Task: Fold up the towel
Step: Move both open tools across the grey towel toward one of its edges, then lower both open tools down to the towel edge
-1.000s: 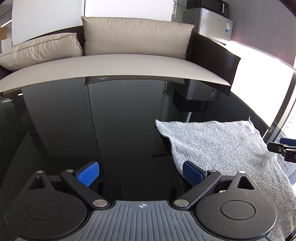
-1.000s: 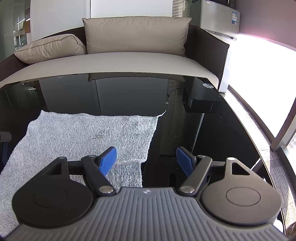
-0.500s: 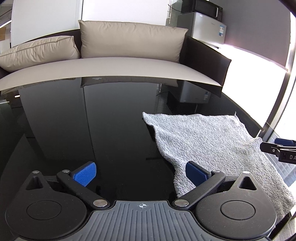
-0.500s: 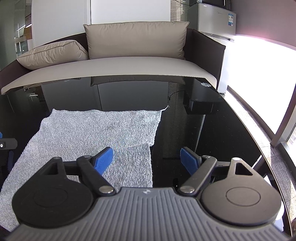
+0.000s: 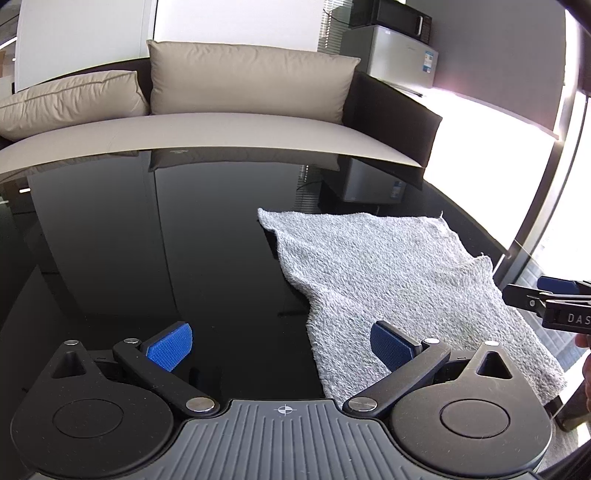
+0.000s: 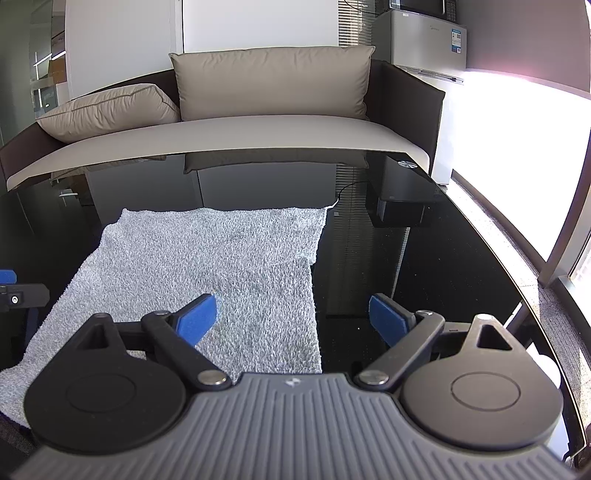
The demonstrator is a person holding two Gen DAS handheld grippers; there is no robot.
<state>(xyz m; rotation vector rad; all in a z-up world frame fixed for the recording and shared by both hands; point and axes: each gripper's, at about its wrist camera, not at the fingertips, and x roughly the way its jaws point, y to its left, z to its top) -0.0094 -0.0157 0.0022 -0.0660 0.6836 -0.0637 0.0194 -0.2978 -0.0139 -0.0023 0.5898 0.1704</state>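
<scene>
Both claws, left (image 5: pixel 282 347) and right (image 6: pixel 291 314), gape empty above the towel (image 6: pixel 207 266), the right's jaws having just widened.

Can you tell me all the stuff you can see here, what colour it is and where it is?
towel: one, grey, lying on the table, with a folded layer on its far part.
table: one, shiny black, under the towel.
sofa: one, dark frame with a beige seat, behind the table.
cushions: two, beige, on the sofa.
fridge: one, silver, far right corner.
microwave: one, black, on top of the fridge.
black box: one, beyond the table's far right corner.
left gripper: one, black with blue pads, open, at the towel's left edge.
right gripper: one, black with blue pads, open after widening, nothing between the pads, at the towel's right edge.
</scene>
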